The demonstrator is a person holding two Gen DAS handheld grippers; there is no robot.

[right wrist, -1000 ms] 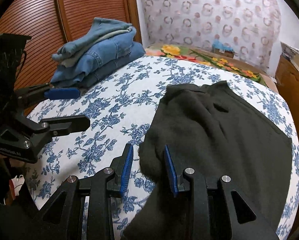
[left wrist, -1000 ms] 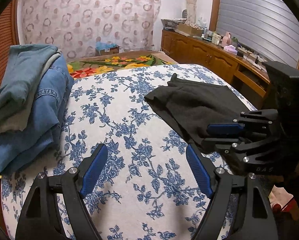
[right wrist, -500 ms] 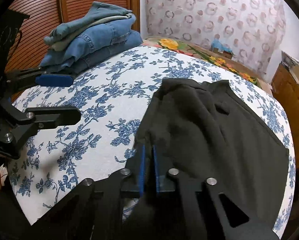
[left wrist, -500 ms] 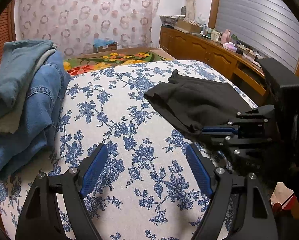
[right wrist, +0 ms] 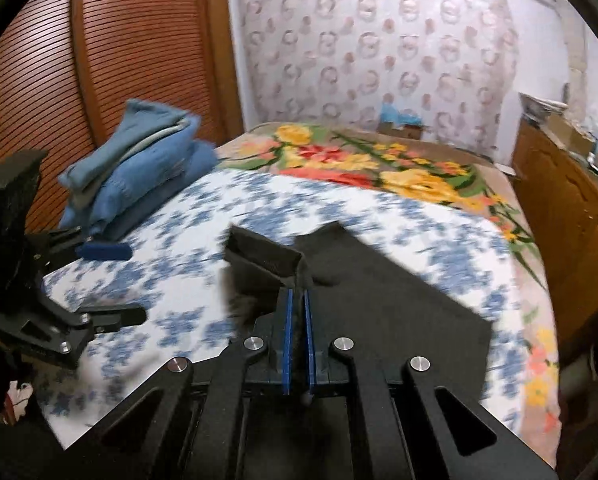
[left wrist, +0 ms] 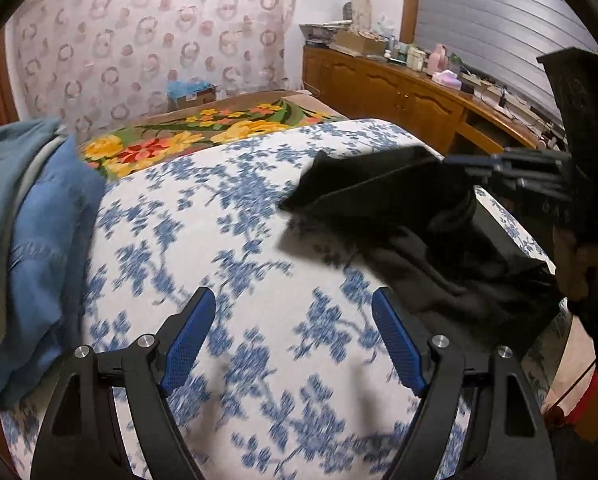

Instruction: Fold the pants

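Black pants [right wrist: 399, 304] lie on the right half of a bed with a blue-flowered white cover [right wrist: 203, 216]. My right gripper [right wrist: 297, 300] is shut on the near edge of the pants and holds that edge lifted off the bed, so the cloth folds over. In the left wrist view the pants [left wrist: 383, 196] hang raised from the right gripper [left wrist: 511, 168] at the right. My left gripper [left wrist: 291, 332] is open and empty, low over the flowered cover [left wrist: 227, 240], left of the pants.
A stack of folded blue jeans [left wrist: 27, 232] sits at the bed's left edge, also in the right wrist view [right wrist: 139, 164]. A bright floral blanket [right wrist: 379, 168] lies beyond. A wooden sideboard [left wrist: 411, 92] with clutter stands right; a slatted wooden door [right wrist: 119, 60] stands left.
My right gripper closed on the pants' near edge and has lifted it up and away from the bed. My left gripper stayed open and moved slightly forward.
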